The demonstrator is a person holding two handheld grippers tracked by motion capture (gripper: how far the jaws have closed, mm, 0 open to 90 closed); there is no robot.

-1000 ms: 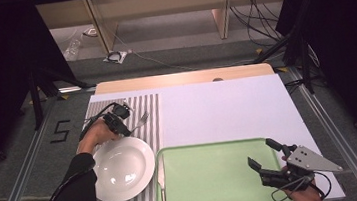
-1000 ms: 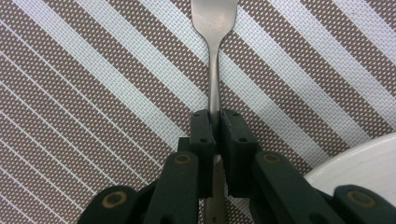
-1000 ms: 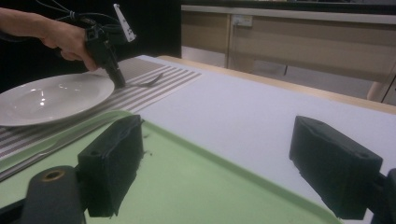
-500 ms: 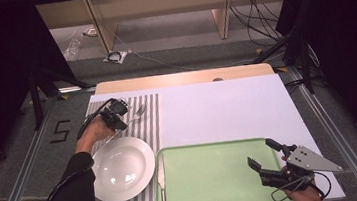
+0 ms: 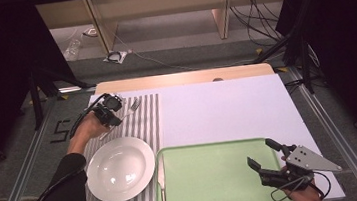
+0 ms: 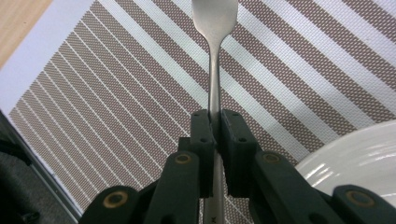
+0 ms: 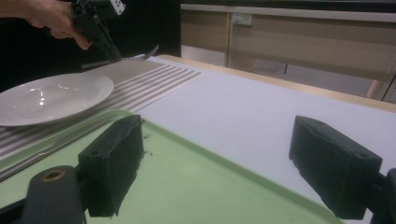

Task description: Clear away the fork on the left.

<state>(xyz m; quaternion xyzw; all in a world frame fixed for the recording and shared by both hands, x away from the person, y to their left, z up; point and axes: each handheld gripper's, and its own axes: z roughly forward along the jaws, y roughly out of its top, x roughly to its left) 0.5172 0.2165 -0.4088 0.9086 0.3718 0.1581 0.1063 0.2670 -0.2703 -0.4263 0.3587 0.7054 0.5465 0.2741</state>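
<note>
A silver fork (image 6: 215, 70) hangs above the striped placemat (image 6: 116, 79), its handle pinched between my left gripper's (image 6: 215, 122) jaws, its head pointing away. From above, the left gripper (image 5: 109, 113) is over the mat's far part, beyond the white plate (image 5: 121, 169), with the fork (image 5: 129, 109) sticking out to the right. My right gripper (image 5: 262, 159) stands open over the right end of the green tray (image 5: 210, 177), nothing between its pads (image 7: 114, 161). In the right gripper view the left gripper (image 7: 100, 32) and fork (image 7: 149, 52) are far off at upper left.
A knife (image 5: 160, 183) lies along the placemat's (image 5: 139, 125) right edge, beside the tray. A white cloth (image 5: 228, 110) covers the table behind the tray. Cables and table legs lie on the floor beyond the table's far edge.
The left gripper has lifted the fork off the placemat and moved a little farther from the plate. The right gripper has stayed put.
</note>
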